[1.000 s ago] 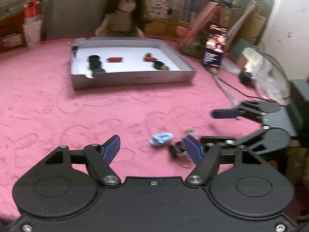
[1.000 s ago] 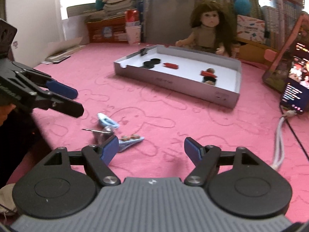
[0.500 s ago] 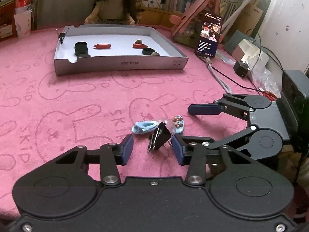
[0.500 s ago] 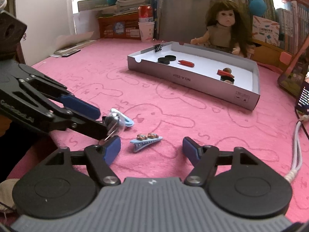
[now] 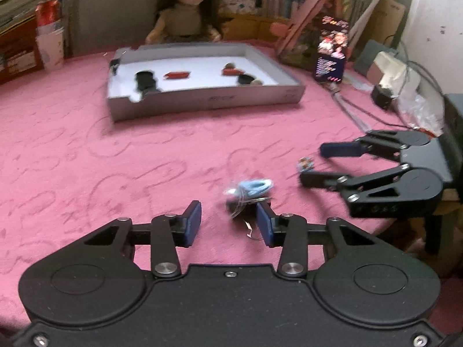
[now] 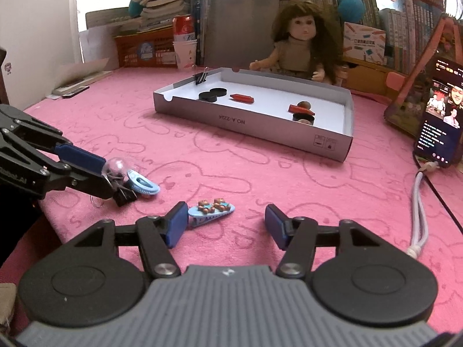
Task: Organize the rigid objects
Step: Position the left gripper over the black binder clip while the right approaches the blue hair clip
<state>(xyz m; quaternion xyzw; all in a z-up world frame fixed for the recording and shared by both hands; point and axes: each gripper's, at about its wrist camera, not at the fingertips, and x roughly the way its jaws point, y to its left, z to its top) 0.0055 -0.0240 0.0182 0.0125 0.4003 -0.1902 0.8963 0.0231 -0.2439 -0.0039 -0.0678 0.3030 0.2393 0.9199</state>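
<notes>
**Pink cloth, blue clips, grey box**

Pink cloth embossed with rabbit outlines. Between the right gripper's blue-padded jaws: pale-blue hair clip with brown bears. Beyond them: grey box, white inside, holding black discs and red pieces.

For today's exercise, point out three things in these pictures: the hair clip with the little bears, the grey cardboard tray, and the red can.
bear hair clip (image 6: 211, 208), right wrist view, on its blue body just below the bears.
grey cardboard tray (image 6: 231, 121), right wrist view, on its near outer wall.
red can (image 6: 183, 27), right wrist view, on its side.
</notes>
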